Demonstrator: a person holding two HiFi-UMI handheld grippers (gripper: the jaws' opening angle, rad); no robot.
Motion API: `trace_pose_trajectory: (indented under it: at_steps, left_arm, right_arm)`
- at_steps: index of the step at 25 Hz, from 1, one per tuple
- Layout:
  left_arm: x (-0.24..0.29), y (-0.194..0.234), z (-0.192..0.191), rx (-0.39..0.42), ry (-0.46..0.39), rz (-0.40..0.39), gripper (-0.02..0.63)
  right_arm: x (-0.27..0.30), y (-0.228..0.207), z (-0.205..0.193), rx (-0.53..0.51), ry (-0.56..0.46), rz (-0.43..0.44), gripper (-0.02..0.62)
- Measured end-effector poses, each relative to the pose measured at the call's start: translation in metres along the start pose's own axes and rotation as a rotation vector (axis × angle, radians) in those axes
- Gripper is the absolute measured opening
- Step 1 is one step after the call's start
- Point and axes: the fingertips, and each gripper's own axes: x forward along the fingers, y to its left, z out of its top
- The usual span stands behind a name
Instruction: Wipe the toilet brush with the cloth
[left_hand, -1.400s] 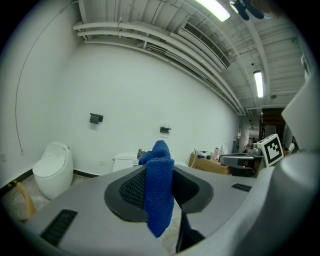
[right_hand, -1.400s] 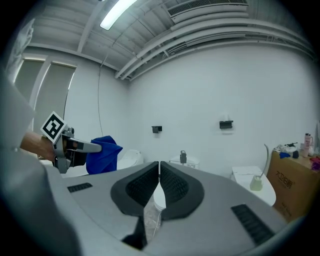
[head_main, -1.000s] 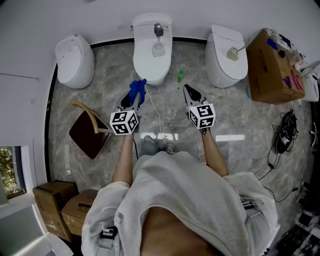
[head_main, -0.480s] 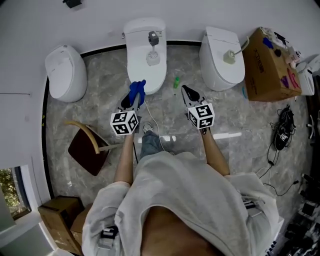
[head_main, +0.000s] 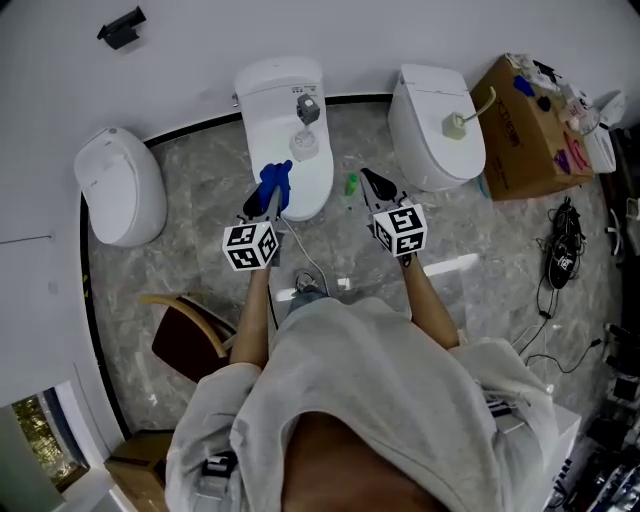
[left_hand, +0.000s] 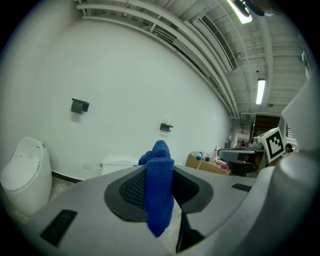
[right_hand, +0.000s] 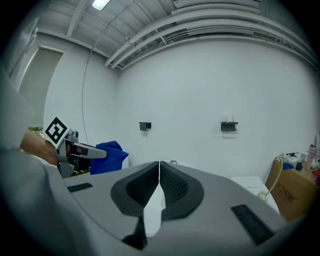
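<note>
Left gripper (head_main: 266, 203) pinches the soft, limp cloth (head_main: 275, 180); right gripper (head_main: 373, 182) is closed and empty. The toilet brush (head_main: 306, 112) ahead is probably light and stiff, best taken by its handle.

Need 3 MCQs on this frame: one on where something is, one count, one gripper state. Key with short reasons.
1. Where is the blue cloth?
A) on the chair
B) held by the left gripper
C) on the cardboard box

2. How many toilets show in the head view?
A) two
B) three
C) four

3. The right gripper is:
A) shut and empty
B) wide open
C) shut on the blue cloth

Key: 1 B, the cloth hangs pinched between its jaws; 2 B, three white ones stand along the wall; 3 A, its jaws meet with nothing between.
</note>
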Motion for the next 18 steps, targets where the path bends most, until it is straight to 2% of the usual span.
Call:
trace_pose_trajectory:
  at_steps: [8, 18]
  left_arm:
    - [0.029, 0.047, 0.004, -0.027, 0.024, -0.021, 0.121]
    - [0.049, 0.074, -0.024, -0.098, 0.075, 0.006, 0.121]
  right_arm:
    - [0.05, 0.005, 0.003, 0.004, 0.038, -0.018, 0.032]
    - [0.088, 0.006, -0.019, 0.012, 0.121, 0.027, 0.032]
